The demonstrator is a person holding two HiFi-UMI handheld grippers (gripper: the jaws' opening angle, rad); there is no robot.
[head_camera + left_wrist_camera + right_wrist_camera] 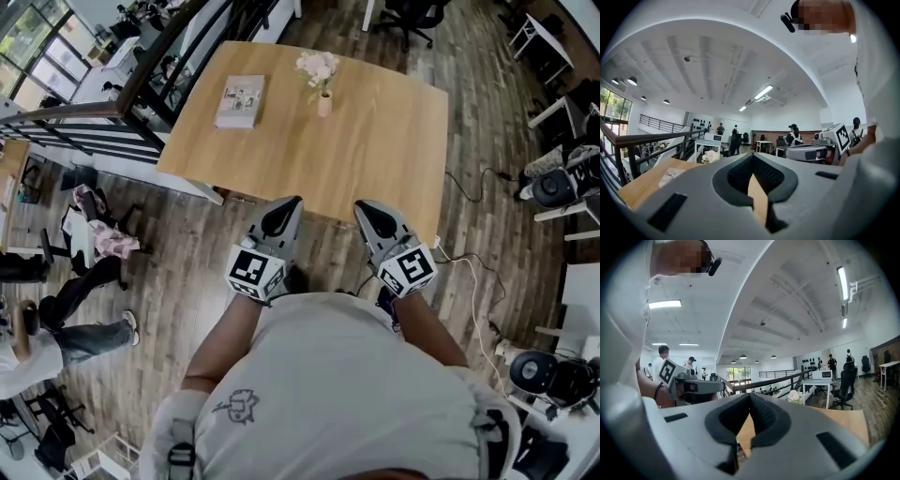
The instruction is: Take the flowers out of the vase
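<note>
At table far edge: flowers upright in vase, untouched. L gripper & R gripper at table's near edge, well apart from vase. Fingers fully closed, empty; prob. approach posture, reach not begun.

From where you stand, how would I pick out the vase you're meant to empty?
Look at the big wooden table ahead. Near its far edge stands a small pale vase holding pale pink flowers. Its only neighbour is a flat book to its left; the vase alone stands upright.
</note>
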